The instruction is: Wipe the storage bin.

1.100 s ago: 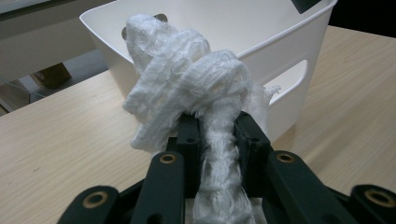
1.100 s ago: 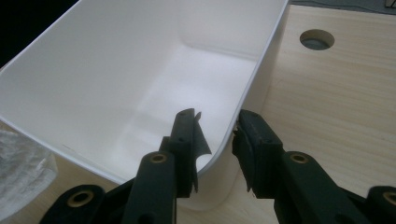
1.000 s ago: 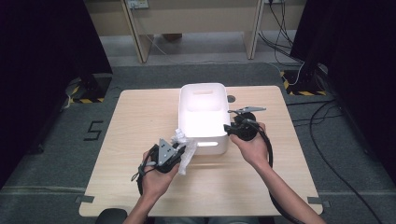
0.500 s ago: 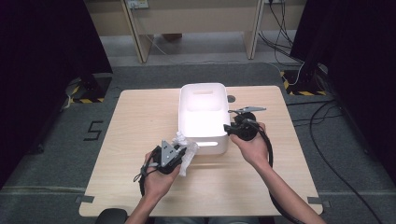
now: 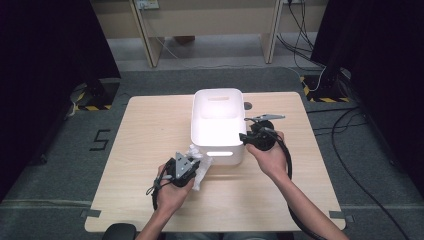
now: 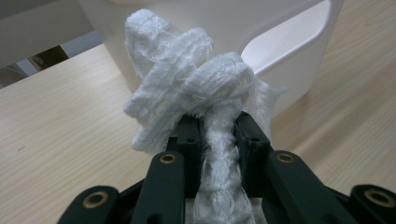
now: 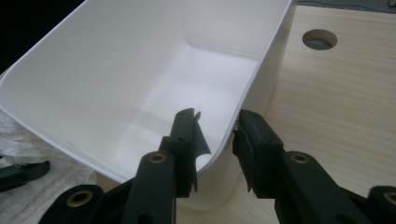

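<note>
Two grippers are at work on the wooden bench (image 5: 150,125). The left gripper (image 5: 186,167) is squeezed tight on a white cloth (image 6: 196,88), which bunches up past its jaws, just beside the near corner of the white bin (image 5: 218,120). The right gripper (image 7: 215,135) sits over the bin's near right corner, one jaw inside the wall and one outside. Its jaws look close to the rim, but whether they press on it cannot be told. The bin stands upright in the middle of the bench
</note>
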The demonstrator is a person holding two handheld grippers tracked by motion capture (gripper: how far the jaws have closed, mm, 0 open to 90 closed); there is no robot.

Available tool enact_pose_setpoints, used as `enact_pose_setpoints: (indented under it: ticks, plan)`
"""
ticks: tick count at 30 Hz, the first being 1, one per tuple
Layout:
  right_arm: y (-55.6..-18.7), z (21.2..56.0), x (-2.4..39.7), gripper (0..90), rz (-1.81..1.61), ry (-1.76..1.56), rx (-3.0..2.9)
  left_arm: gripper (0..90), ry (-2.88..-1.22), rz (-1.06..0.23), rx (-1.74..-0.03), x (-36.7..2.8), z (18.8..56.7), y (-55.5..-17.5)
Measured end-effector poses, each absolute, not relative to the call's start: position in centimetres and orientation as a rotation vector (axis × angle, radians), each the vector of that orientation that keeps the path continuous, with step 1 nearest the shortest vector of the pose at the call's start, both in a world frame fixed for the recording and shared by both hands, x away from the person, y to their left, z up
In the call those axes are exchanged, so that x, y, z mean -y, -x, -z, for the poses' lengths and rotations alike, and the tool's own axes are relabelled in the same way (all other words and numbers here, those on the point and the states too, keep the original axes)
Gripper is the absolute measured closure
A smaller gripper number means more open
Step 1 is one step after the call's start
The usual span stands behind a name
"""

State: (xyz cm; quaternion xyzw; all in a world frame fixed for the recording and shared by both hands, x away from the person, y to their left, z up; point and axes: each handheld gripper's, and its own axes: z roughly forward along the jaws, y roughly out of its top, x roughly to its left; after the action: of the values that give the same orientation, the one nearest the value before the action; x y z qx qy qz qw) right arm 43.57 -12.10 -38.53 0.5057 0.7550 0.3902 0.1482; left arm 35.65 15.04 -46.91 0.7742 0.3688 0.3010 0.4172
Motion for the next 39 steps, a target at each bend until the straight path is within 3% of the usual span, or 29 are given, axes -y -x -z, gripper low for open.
enact_pose_setpoints:
  ticks: [26, 39]
  plan:
    - [-43.7, 38.6, 12.1, 68.1, -1.128, -1.455, -2.174, 74.7, -2.017, -0.691, -0.975, -14.8, 49.4, -36.6]
    - [-43.7, 38.6, 12.2, 68.0, -1.131, -1.460, -2.172, 74.8, -2.000, -0.674, -0.978, -14.5, 48.9, -36.5]
